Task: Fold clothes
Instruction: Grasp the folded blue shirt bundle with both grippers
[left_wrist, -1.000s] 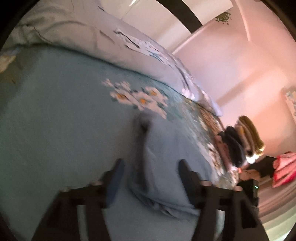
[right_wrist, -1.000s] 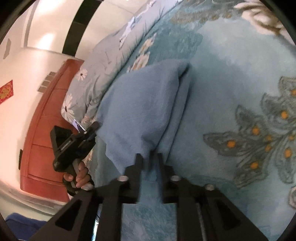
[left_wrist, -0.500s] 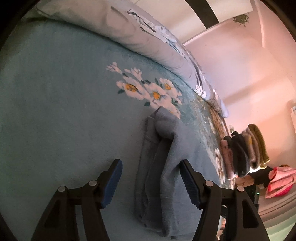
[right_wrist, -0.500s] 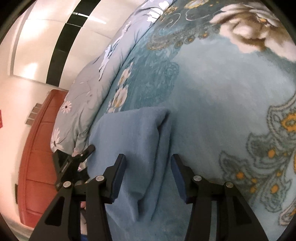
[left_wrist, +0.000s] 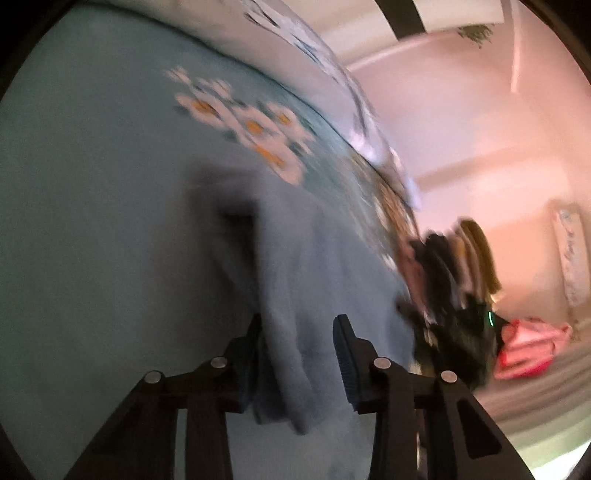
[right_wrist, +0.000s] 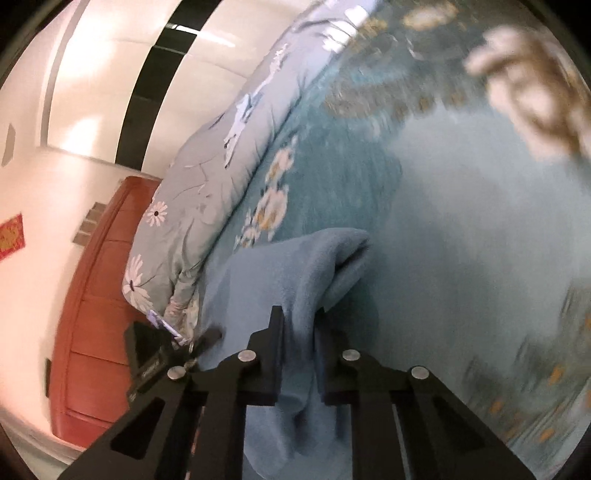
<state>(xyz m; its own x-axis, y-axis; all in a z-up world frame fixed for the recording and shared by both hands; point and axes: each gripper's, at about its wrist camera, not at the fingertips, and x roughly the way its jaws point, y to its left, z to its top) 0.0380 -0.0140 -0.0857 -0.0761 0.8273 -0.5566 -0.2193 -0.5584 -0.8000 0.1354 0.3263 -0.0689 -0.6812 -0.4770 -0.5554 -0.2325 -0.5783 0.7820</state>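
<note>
A blue garment (left_wrist: 295, 280), already folded into a thick band, is laid on the bedspread (left_wrist: 92, 240), near the flower print and below the quilt (right_wrist: 207, 192) heaped at the bed's far edge. Each end of the band is met by one claw.

The left claw (left_wrist: 297, 354) is seen closing, with one end of the garment between its jaws. The cloth is touched by the left-hand pad, while a gap is seen at the other pad, so no firm grip is yet shown. The picture is blurred, and finer contact cannot be told.

The right claw (right_wrist: 299, 347) is also closing, and its jaws are drawn nearly together on a bunched fold of the opposite end. The cloth appears pinched between the pads.

In each view the garment is seen running straight ahead from the claw, its long axis roughly along the line in which the claw points. The far end of the band is rounded over in a soft roll. The left claw's body (right_wrist: 155, 354) is glimpsed beside the band in the right view, so the cloth is spanned between the two hands, neither being nearer.

A further fold, end to end, is judged likely, and it depends on both ends being held. A pile of folded clothes (left_wrist: 454, 266) is visible beyond.
</note>
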